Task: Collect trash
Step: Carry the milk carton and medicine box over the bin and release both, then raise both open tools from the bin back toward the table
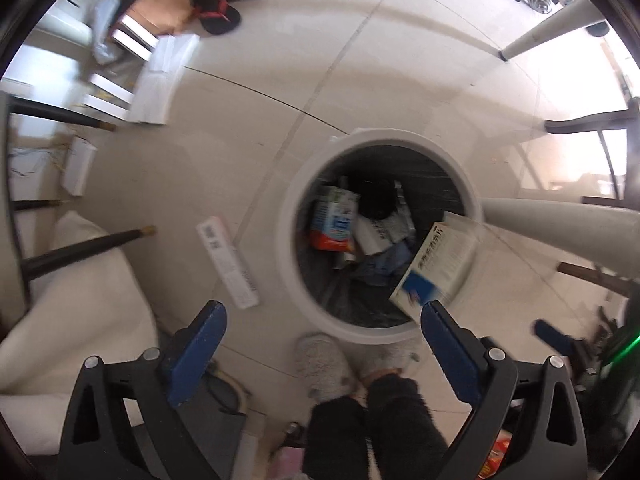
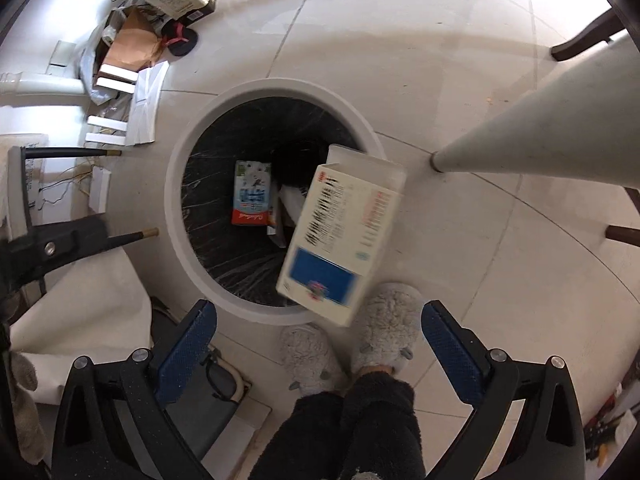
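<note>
Tongs: left (image 1: 322, 316) apart, right (image 2: 320, 316) apart | box (image 2: 344, 240) over bin (image 2: 176, 184)

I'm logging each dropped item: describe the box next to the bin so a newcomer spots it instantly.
Find the round white bin with the black liner. Left of it, in the left wrist view, is a long slim white box. Unlike the wide blue-and-white carton over the rim, it is narrow and shows a barcode.

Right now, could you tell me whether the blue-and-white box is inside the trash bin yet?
Not yet: the blue-and-white box is blurred, tilted, overlapping the trash bin rim, free of both pads.
</note>
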The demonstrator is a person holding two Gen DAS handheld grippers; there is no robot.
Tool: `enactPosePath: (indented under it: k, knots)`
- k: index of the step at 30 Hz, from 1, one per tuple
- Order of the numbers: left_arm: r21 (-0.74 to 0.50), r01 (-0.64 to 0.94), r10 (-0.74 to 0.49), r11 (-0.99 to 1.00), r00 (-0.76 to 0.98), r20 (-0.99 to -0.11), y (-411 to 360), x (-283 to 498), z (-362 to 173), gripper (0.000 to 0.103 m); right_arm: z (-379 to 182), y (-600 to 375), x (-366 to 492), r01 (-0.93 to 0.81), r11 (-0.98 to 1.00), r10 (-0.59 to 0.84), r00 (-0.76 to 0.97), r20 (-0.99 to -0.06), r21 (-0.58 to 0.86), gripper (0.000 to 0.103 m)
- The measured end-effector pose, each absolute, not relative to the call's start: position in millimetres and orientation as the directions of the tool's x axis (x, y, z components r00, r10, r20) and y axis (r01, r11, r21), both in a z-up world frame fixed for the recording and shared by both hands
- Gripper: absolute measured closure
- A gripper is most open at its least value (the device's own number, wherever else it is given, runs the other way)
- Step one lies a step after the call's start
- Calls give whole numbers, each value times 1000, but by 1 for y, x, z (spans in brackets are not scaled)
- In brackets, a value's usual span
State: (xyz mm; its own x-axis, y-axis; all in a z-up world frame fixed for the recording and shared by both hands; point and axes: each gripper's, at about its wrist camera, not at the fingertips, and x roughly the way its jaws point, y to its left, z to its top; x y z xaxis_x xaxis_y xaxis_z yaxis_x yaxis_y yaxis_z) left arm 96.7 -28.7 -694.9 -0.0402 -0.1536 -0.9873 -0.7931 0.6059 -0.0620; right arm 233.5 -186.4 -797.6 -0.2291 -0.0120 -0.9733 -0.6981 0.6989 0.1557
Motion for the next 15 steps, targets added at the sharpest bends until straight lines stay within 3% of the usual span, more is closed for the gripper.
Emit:
enactPosePath:
  k: [7,15]
  knots:
    - [22,-778,-55,628,-72,-996,-45,75,-660,3,-761,-194,229,-710,700,-46,-152,-987,77,0]
    - [30,-777,-23,629,-58,-998,-61,61,-599,3,-691,-208,222,-709,704,-39,-105,-994,47,0]
